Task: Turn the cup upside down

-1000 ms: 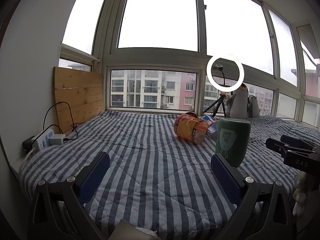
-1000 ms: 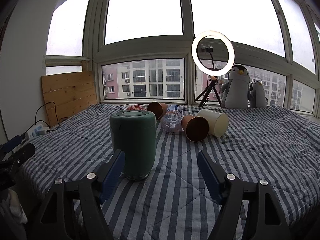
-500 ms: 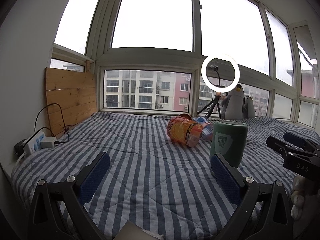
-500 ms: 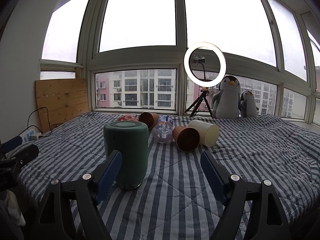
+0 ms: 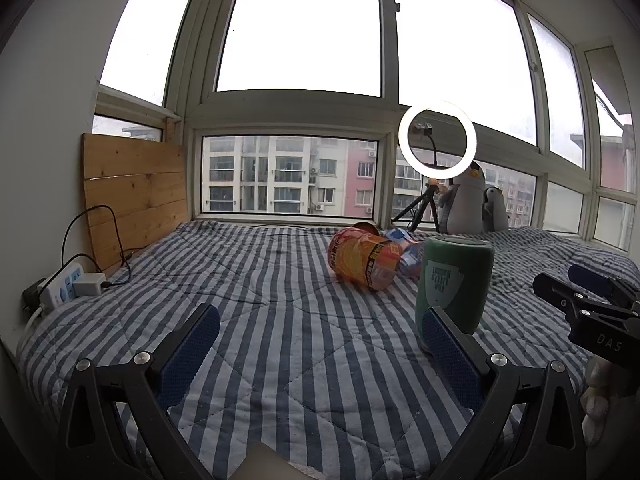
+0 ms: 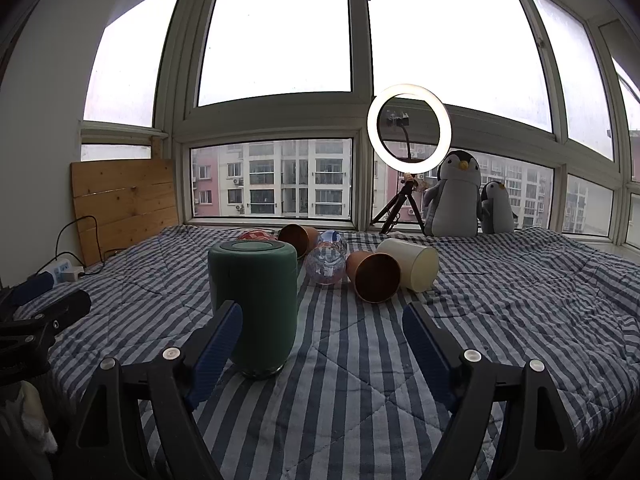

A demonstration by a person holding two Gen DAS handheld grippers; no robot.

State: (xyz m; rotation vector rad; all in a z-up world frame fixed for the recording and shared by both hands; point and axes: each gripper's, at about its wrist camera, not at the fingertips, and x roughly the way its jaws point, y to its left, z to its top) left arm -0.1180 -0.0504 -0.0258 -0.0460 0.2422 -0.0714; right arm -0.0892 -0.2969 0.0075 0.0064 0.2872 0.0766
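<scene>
A dark green cup (image 6: 253, 304) stands upside down on the striped bedspread, its base on top and its rim on the cloth. It also shows in the left wrist view (image 5: 454, 280), with a pale printed badge. My right gripper (image 6: 322, 336) is open and empty, its left finger just in front of the cup, not touching. My left gripper (image 5: 318, 344) is open and empty, with the cup just beyond its right finger. The right gripper shows at the right edge of the left wrist view (image 5: 580, 300).
Several cups lie on their sides behind the green one: an orange printed cup (image 5: 364, 258), two brown cups (image 6: 374, 276), a cream cup (image 6: 410, 264) and a clear plastic one (image 6: 325, 266). A ring light on a tripod (image 6: 409, 128), two plush penguins (image 6: 456, 196), a wooden board (image 5: 134, 196) and a power strip (image 5: 64, 282) stand around the edges.
Both grippers have drawn back a little and tilted up; the green cup stays upside down on the bedspread, untouched.
</scene>
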